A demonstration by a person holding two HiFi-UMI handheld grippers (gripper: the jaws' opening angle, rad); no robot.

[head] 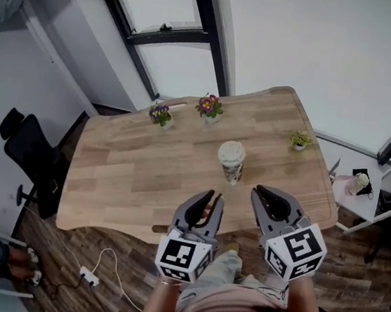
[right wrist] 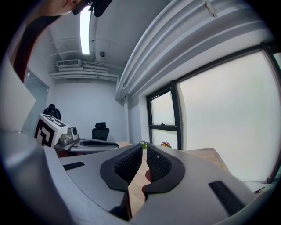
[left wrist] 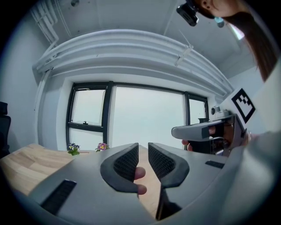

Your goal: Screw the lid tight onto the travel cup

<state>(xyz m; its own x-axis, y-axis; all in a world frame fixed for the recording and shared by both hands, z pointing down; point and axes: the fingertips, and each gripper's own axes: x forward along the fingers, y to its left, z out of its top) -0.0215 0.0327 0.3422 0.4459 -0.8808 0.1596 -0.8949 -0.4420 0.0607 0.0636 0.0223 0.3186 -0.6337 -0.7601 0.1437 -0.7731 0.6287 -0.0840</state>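
The travel cup (head: 231, 162) stood upright near the middle of the wooden table (head: 130, 172), apart from both grippers, which hung over the table's near edge. The left gripper (left wrist: 143, 154) had its jaws a narrow gap apart with nothing between them, while the right gripper (right wrist: 144, 154) had its jaws closed together and empty. 3 small flower pots (head: 209, 107) sat along the far side, well apart from the cup.
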